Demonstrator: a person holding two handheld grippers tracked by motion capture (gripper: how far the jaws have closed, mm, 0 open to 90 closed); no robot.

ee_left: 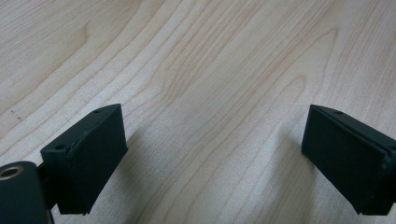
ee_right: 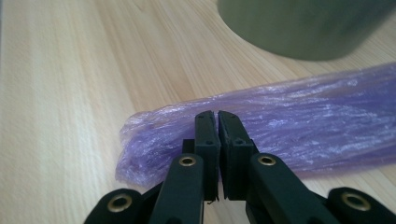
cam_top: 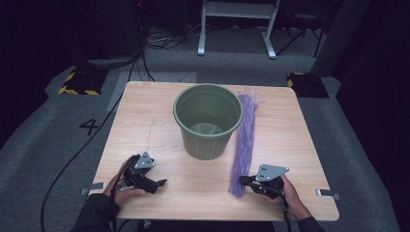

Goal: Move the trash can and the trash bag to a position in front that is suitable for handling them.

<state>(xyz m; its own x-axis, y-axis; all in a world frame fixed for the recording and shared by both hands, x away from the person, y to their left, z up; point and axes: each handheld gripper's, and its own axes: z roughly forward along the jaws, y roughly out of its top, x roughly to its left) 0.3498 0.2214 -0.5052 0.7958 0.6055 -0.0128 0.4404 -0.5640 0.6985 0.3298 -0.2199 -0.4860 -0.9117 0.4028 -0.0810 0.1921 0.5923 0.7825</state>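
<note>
Pale wooden table [cam_top: 145,116]; green bucket [cam_top: 208,121] upright; purple plastic bag [cam_top: 244,140] just beside

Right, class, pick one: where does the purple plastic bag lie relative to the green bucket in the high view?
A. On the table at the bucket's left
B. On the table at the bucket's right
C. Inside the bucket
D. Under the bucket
B: the purple plastic bag lies stretched along the table just right of the green bucket.

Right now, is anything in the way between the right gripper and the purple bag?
No, nothing visible. The right gripper is already at the near end of the purple bag, its fingers closed together there. The green bucket stands off to the side.
</note>
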